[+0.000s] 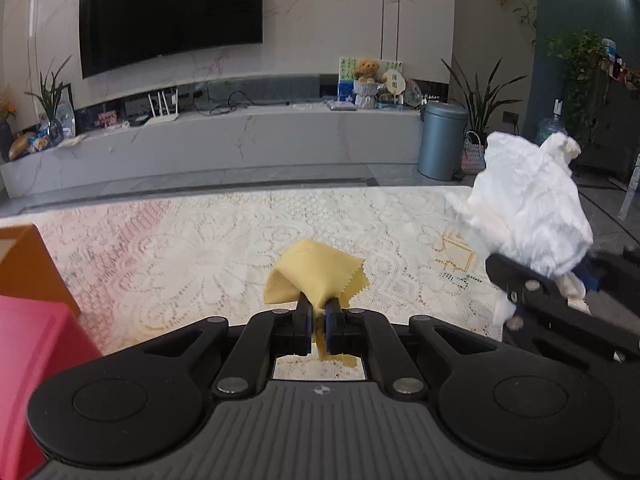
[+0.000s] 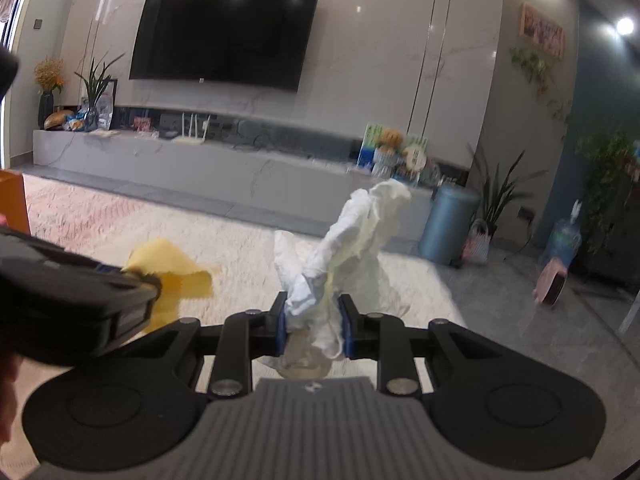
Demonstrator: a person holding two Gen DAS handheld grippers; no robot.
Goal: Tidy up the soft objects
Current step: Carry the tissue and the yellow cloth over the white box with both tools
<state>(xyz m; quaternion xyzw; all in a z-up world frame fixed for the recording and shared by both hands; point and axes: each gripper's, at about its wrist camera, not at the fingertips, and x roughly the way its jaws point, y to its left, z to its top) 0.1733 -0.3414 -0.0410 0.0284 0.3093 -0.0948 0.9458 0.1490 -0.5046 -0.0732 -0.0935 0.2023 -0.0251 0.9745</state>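
Already both cloths were off the table (image 1: 200,248), each clenched in its own jaws. The left gripper (image 1: 318,320) pinched the yellow cloth (image 1: 316,276) by a fold, the rest standing forward and upward from the tips. The right gripper (image 2: 314,328) grasped the bulkier white cloth (image 2: 356,240), which rose ahead of it. An orange box (image 1: 28,268) and a pink box (image 1: 36,352) lay at the left edge, so the left gripper seemed nearer to them.
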